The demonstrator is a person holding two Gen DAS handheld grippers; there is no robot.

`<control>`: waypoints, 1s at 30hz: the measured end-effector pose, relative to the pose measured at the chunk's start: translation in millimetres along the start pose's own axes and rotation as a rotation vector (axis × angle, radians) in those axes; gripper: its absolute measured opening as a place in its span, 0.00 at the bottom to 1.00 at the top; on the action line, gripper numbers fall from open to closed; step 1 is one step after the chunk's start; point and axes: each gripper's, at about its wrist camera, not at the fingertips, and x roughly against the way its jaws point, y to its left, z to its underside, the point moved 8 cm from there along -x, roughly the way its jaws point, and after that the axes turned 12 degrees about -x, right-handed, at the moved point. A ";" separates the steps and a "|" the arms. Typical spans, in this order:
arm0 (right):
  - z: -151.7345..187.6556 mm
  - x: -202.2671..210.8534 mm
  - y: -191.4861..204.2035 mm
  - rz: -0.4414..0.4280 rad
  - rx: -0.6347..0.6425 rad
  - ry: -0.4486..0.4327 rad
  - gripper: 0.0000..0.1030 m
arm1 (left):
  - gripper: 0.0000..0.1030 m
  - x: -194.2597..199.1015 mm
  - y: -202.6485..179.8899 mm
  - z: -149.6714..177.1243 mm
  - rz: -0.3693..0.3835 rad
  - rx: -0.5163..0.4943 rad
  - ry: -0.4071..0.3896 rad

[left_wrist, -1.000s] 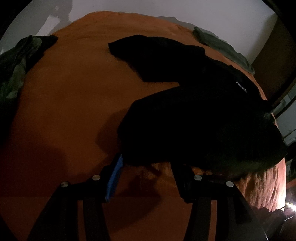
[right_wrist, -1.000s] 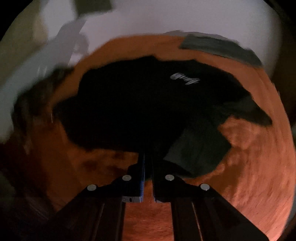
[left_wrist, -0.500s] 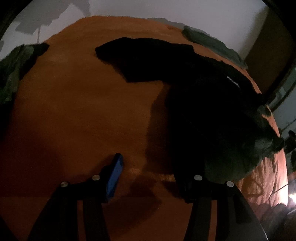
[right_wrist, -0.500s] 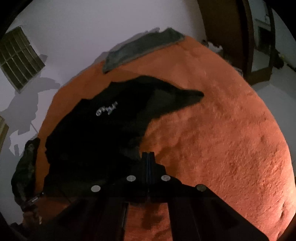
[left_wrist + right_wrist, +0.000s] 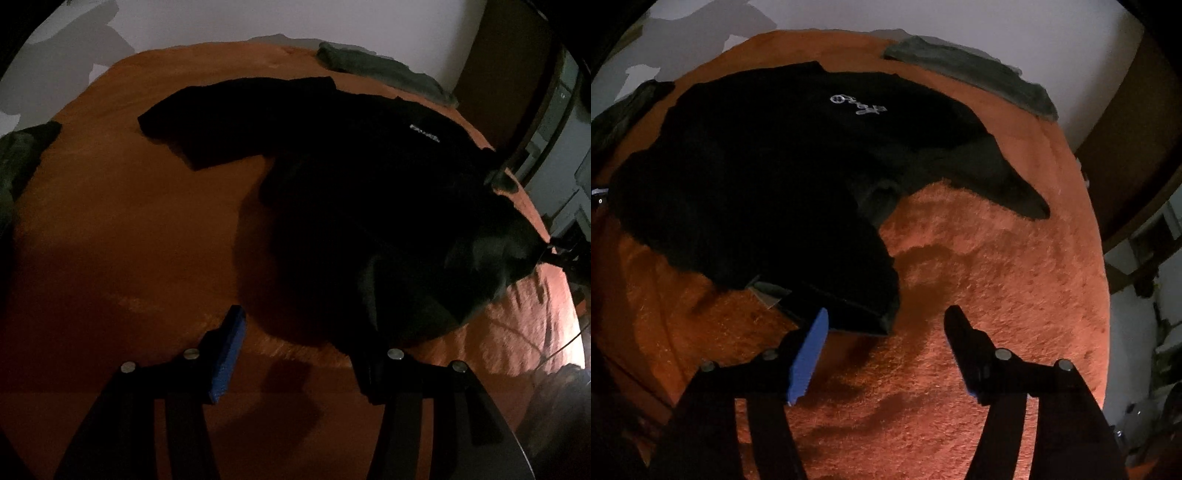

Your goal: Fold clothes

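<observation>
A black t-shirt (image 5: 354, 192) with a small white logo lies on an orange blanket (image 5: 122, 229), its lower half folded up over the body. One sleeve stretches left in the left wrist view. My left gripper (image 5: 299, 325) is open just before the shirt's near fold, nothing between its fingers. In the right wrist view the same black shirt (image 5: 768, 177) fills the upper left, and my right gripper (image 5: 886, 317) is open, its blue-padded finger (image 5: 809, 350) at the shirt's near corner. The orange blanket (image 5: 979, 288) lies beneath it.
A folded grey-green garment (image 5: 384, 70) lies at the bed's far edge by the white wall; the same garment (image 5: 967, 77) shows in the right wrist view. Another dark green garment (image 5: 18, 166) sits at the left edge. A wooden door (image 5: 506, 62) and furniture stand at right.
The right gripper was shut on the shirt's edge and is now open, the fabric lying folded on the bed. The left gripper has drawn back from the shirt's hem.
</observation>
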 end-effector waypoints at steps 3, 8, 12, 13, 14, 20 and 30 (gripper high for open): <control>-0.4 -3.4 0.8 -0.008 -0.014 0.007 0.62 | 0.54 -2.8 -3.0 -4.1 0.017 0.006 -0.002; -3.2 -8.1 2.6 0.016 -0.016 -0.010 0.63 | 0.54 -6.3 -1.8 -1.5 0.038 0.016 0.004; -20.7 -23.0 -1.8 0.009 -0.101 -0.021 0.43 | 0.54 -9.1 2.8 -4.0 0.035 0.016 0.012; -23.9 -25.1 -3.5 0.013 -0.115 -0.010 0.02 | 0.54 -7.5 5.4 -5.2 0.036 0.022 0.011; -27.1 -27.2 -5.1 0.017 -0.129 0.001 0.04 | 0.54 -4.9 8.5 -6.4 0.040 0.032 0.010; -38.8 33.9 -50.3 -0.051 -0.439 -0.141 0.04 | 0.54 12.5 24.6 -0.6 0.024 0.096 -0.025; 62.2 -11.5 -141.0 -0.107 -0.950 0.033 0.04 | 0.54 3.9 -26.9 -0.7 0.061 -0.097 0.001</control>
